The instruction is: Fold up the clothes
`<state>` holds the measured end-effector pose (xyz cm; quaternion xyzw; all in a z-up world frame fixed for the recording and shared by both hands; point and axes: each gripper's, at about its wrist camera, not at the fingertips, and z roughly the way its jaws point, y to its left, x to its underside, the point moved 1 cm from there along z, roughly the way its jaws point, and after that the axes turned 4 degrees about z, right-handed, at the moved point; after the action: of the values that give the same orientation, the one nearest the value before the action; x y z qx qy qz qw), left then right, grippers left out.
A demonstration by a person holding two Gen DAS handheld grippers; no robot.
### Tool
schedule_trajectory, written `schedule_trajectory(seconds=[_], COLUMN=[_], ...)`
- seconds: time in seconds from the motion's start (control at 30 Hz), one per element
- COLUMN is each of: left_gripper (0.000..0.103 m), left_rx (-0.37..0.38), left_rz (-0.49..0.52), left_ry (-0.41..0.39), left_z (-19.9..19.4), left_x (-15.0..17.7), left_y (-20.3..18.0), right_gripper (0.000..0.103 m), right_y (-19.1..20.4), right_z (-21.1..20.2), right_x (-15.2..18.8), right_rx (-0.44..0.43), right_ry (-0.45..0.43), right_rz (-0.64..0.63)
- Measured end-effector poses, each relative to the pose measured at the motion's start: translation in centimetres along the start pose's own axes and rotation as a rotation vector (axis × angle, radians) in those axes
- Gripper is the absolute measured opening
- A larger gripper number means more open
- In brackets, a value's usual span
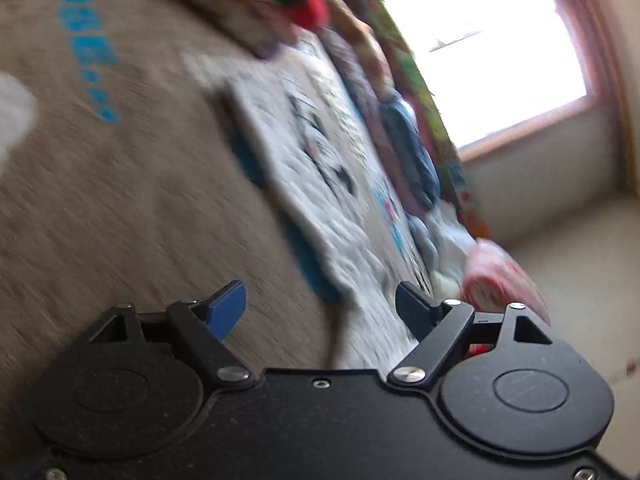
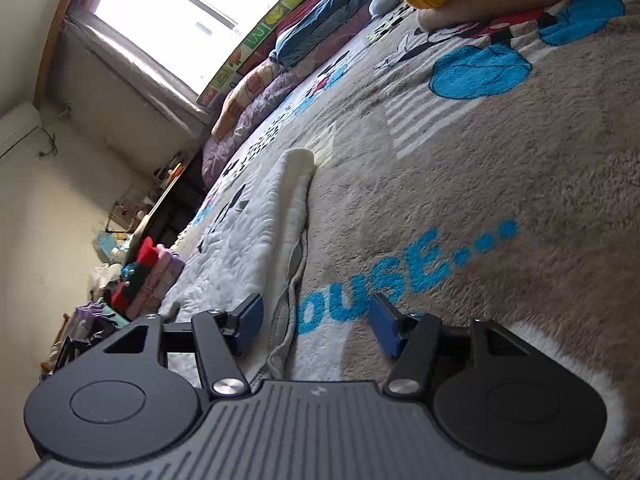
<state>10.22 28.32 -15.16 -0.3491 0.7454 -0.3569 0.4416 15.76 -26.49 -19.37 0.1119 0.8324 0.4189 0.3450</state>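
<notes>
Open brown blanket (image 2: pixel 500 152) lies clear to one side of the white garment (image 2: pixel 248 248). Beyond it, pillows (image 2: pixel 320 24) and a stack of folded clothes (image 2: pixel 148 276) crowd the bed's edges.

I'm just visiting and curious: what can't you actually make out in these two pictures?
- Left wrist view: motion blur smears the white garment, so its print and type are unreadable.
- Right wrist view: the blue lettering on the blanket is partly covered by the garment.
- Both views: the window glare hides outdoors.
</notes>
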Motion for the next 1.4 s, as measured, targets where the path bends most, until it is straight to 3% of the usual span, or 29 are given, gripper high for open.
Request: schedule_trajectory(seconds=[0.3,0.53,0.63,0.77,0.83,0.87,0.9,1.1,1.4], left_gripper=[0.075,0.072,0.068,0.034,0.026,0.015,0.012,0.01,0.009], left_rx=[-0.029,-0.079,-0.082,-0.047,-0.035,-0.029,-0.023,0.008,0.0], left_rz=[0.001,0.081,0.09,0.078,0.123,0.145,0.176,0.518,0.895], left_ry=[-0.053,-0.051,-0.053,-0.053,-0.067,-0.074,-0.08,-0.098,-0.064], left_z=[1.8,6.3,8.3,9.1,9.0,8.9,8.8,8.5,10.0], left_x=[-3.8,-4.7,-5.4,-6.2,-6.1,-6.1,-6.0,-3.2,4.5], left_y=[0.8,-0.8,-1.1,-1.1,-2.2,-2.7,-3.4,-10.3,-16.7], right_gripper=[0.103,0.102,0.094,0.077,0.075,0.073,0.072,0.067,0.067], right_y=[1.6,1.6,1.4,0.9,0.8,0.8,0.9,0.8,0.6], right_z=[1.4,0.9,0.6,0.6,1.0,1.2,1.5,2.9,2.4], right_x=[0.9,0.9,0.7,-0.1,-0.6,-0.8,-0.9,-1.9,-3.4], right_rx=[-0.025,-0.048,-0.05,-0.071,-0.079,-0.082,-0.085,-0.115,-0.206], right_ry=[0.051,0.02,-0.019,-0.059,-0.063,-0.067,-0.07,-0.056,-0.082], right_rz=[-0.133,-0.132,-0.133,-0.114,-0.117,-0.123,-0.131,-0.158,-0.116])
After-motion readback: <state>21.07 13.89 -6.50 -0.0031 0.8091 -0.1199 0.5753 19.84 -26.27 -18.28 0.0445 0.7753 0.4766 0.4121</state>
